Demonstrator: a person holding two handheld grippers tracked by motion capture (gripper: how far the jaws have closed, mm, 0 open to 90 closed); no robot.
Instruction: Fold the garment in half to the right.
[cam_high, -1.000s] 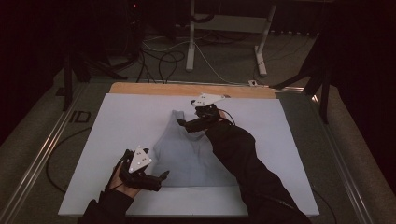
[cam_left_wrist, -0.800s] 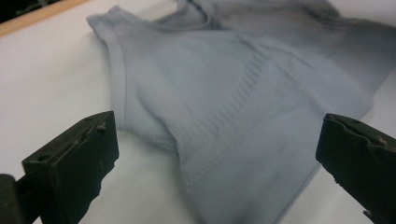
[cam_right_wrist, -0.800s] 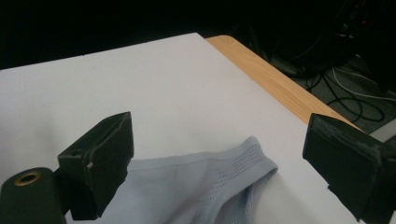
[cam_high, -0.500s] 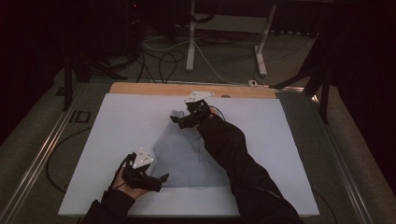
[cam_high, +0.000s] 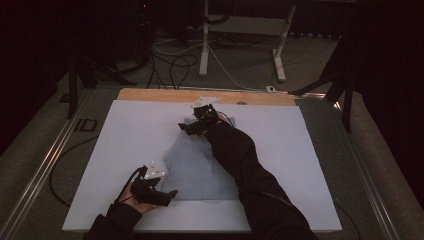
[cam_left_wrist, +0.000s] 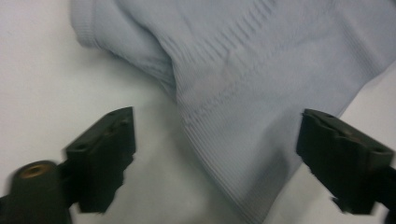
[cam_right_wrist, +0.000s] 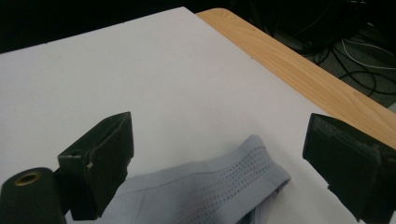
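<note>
A pale grey-blue ribbed garment (cam_high: 200, 165) lies flat on the white tabletop (cam_high: 135, 130). My left gripper (cam_high: 172, 194) rests low at its near left corner. In the left gripper view the garment's hem (cam_left_wrist: 243, 93) runs between the jaws of the left gripper (cam_left_wrist: 219, 123), which have just been closing and stand apart without pressing on it. My right gripper (cam_high: 187, 128) is over the garment's far end. It is open (cam_right_wrist: 219, 128), with a folded tip of the garment (cam_right_wrist: 219, 191) below and between its jaws.
A wooden strip (cam_high: 165, 95) borders the far side of the table, also in the right gripper view (cam_right_wrist: 299, 65). Beyond it are cables (cam_high: 175, 60) and white desk legs (cam_high: 205, 40) on the floor. Metal rails (cam_high: 45, 170) run along the table's sides.
The right gripper has slid left and sunk to the garment's far end. The left gripper has dropped a little toward the near corner.
</note>
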